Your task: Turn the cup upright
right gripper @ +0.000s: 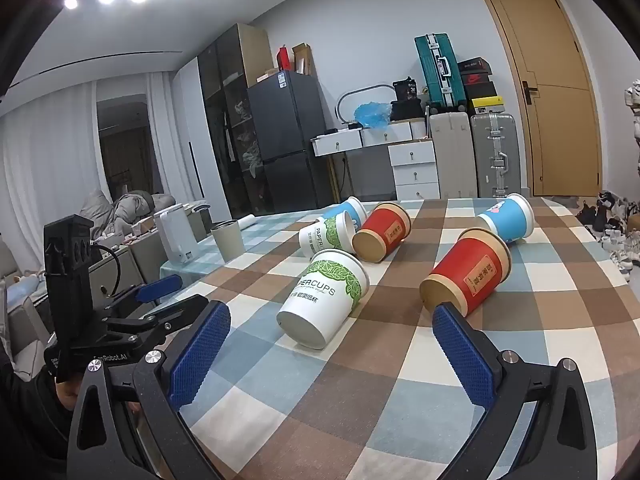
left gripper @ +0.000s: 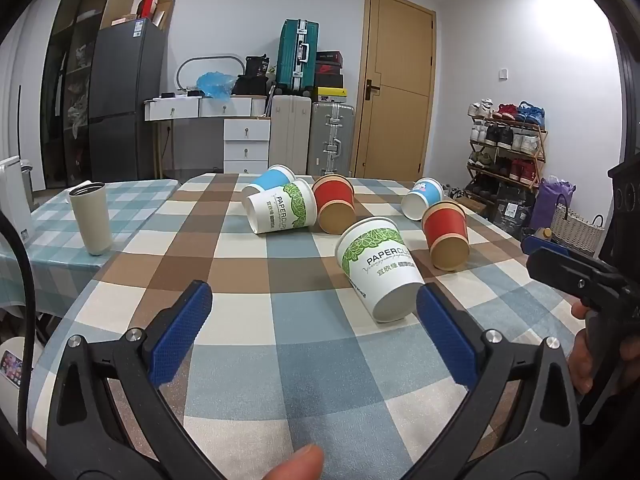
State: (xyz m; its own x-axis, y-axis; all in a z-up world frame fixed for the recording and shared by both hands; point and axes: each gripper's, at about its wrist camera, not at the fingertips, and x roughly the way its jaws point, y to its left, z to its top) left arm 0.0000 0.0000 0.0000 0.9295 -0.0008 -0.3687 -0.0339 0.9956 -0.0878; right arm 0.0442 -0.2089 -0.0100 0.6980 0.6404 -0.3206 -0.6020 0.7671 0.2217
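Left wrist view: left gripper (left gripper: 314, 330) spread wide, near white paper cup with green leaves (left gripper: 378, 270) lying sideways just beyond. Right wrist view: right gripper (right gripper: 330, 354) spread too, same cup ahead. Round, so may roll away if bumped.

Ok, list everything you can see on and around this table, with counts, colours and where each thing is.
white leaf-print paper cups: 2, white and green, on their sides, one near, one far
red paper cups: 2, red with brown base, on their sides, centre and right
blue paper cups: 2, blue and white, on their sides, far edge, one behind the far white cup
tumbler: 1, cream, upright, on the left table
tablecloth: 1, brown, blue and cream check
suitcases: 3, teal, white, silver, back wall
fridge: 1, dark grey, left
door: 1, tan
shoe rack: 1, right
left gripper: open, empty
right gripper: open, empty
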